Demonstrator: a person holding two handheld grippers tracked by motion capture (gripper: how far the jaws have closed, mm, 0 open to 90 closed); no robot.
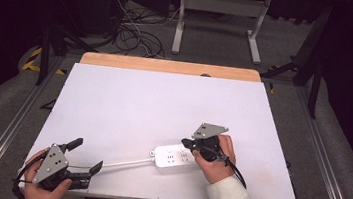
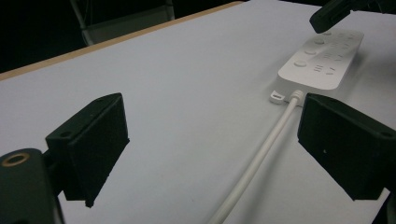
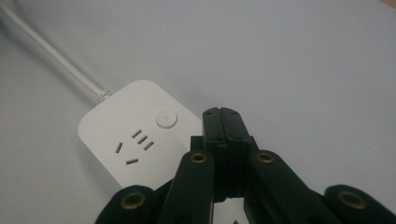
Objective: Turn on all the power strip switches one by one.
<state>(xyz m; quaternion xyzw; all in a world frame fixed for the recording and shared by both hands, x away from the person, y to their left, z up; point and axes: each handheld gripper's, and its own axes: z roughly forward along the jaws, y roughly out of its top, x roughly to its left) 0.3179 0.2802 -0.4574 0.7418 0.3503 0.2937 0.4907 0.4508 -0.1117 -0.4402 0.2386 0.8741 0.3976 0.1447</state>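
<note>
A white power strip (image 1: 174, 156) lies flat on the white table (image 1: 163, 108), near its front edge, with its white cable (image 1: 122, 163) running left. My right gripper (image 1: 187, 143) hovers over the strip's right end, jaws pressed together with nothing between them; in the right gripper view the shut jaws (image 3: 223, 122) point past the strip (image 3: 135, 140) and its round button (image 3: 166, 118). My left gripper (image 1: 86, 155) rests at the front left corner, open, with the cable (image 2: 261, 154) lying between its fingers (image 2: 91, 140). The strip (image 2: 322, 60) lies beyond.
A wooden strip (image 1: 170, 66) borders the table's far edge. Behind it stand a white desk frame (image 1: 219, 19) and tangled cables (image 1: 131, 34) on the floor. Metal rails (image 1: 8, 125) run along both sides of the table.
</note>
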